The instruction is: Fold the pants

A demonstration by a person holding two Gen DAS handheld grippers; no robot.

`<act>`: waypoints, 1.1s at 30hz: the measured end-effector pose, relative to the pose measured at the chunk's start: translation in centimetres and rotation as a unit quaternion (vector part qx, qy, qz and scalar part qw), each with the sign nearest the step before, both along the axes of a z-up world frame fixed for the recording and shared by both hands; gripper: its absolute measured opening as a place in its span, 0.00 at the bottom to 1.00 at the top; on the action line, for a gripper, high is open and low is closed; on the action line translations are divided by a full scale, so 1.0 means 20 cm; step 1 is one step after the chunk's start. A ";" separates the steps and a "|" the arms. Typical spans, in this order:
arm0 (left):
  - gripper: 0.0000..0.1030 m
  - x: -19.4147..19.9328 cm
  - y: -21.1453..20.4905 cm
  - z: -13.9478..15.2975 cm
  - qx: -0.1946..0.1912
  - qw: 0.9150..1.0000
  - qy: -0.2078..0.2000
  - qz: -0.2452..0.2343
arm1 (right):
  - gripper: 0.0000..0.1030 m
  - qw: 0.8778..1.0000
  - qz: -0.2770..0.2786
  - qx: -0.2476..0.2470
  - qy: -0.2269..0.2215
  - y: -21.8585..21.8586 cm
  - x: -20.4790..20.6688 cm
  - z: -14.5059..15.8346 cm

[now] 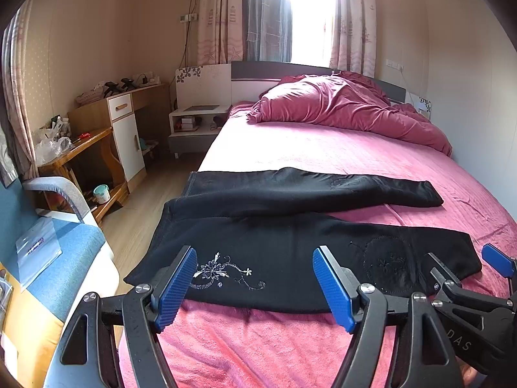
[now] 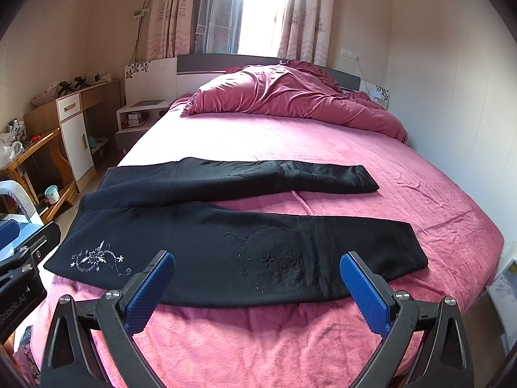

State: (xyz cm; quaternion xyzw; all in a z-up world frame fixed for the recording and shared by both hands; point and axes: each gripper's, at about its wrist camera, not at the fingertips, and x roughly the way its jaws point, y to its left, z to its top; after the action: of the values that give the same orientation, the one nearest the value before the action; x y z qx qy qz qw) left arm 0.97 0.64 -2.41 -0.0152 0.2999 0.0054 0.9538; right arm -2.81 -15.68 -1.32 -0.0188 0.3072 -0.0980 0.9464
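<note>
Both tongs [image 1: 255, 287] [image 2: 258, 291] gape above pants [image 2: 206, 245]; waistband overhangs bed [image 2: 355, 148].

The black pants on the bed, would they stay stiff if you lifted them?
Probably not: the black pants lie flat and soft on the pink bedsheet, so they would likely droop. They look thick, perhaps slightly heavy, and unlikely to slip on fuzzy fabric.
</note>
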 end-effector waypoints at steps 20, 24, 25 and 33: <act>0.82 0.15 0.10 -0.27 -0.127 0.983 0.103 -0.088 | 1.00 0.979 0.037 0.178 0.091 -0.33 0.12 -0.34; 0.92 0.23 0.16 -0.34 -0.152 0.974 0.132 -0.100 | 1.00 0.966 -0.003 0.231 0.112 -0.59 0.14 -0.46; 0.92 0.25 0.18 -0.36 -0.153 0.974 0.137 -0.096 | 1.00 0.961 -0.019 0.251 0.114 -0.67 0.14 -0.48; 0.88 0.35 0.49 -0.54 -0.175 0.961 0.205 -0.058 | 0.83 0.898 -0.193 0.384 0.099 -1.46 0.08 -0.74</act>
State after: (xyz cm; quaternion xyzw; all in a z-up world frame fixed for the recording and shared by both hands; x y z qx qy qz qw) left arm 8.06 10.36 -13.27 -0.1632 0.4853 -0.0996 0.8532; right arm -1.15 -44.82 -16.04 0.3958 0.4106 -0.1504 0.8075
